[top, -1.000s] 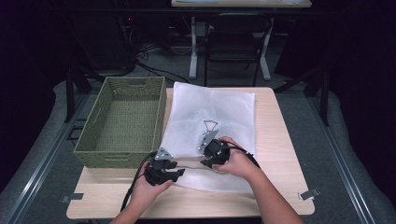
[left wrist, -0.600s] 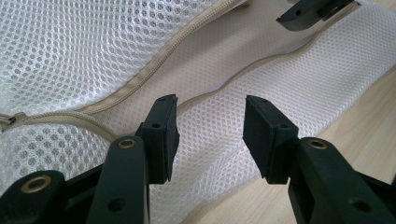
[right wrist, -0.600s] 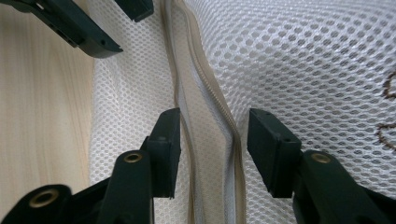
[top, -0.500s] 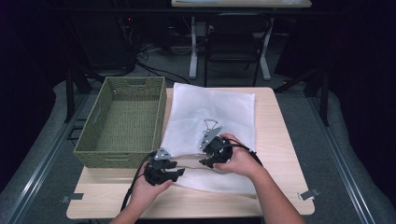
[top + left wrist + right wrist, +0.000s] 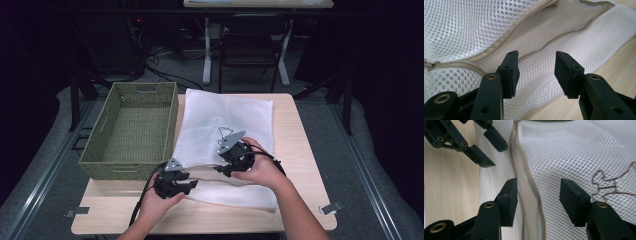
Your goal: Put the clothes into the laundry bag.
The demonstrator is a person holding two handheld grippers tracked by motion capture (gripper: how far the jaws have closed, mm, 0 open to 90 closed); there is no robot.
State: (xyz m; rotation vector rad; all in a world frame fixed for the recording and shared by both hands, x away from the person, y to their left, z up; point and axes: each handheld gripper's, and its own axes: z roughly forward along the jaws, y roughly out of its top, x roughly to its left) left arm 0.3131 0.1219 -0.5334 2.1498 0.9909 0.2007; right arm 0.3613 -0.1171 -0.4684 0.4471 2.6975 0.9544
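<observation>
Here a white mesh bag [image 5: 227, 135] is laid flat on the table [image 5: 300, 150], just beside a green basket [image 5: 132, 130], and its beige zipper [image 5: 506, 41] is seen partly undone, with the mouth gaping along the near edge. The left gripper [image 5: 176, 184] is held at the bag's near left corner; its fingers [image 5: 510, 72] stand apart over the lower lip of the mouth, and no mesh is pinched between them. The right gripper [image 5: 231, 159] is held above the middle of the bag; its fingers [image 5: 507, 200] have just been opening and now stand wide, with the zipper line running beneath the gap but nothing pressed by them. The step in hand is judged to be the widening of the mouth so that the bag can be filled or handled. For this to be done well, one lip should be clamped near the zipper tape, where the fabric is stiffest, rather than in loose mesh, which would slip or bunch. The lower lip should be pinned by the left gripper while the upper lip is taken by the right and lifted gently. Both layers should not be caught together, or the mouth would be held shut. The slider [image 5: 429, 64] should be left clear.
</observation>
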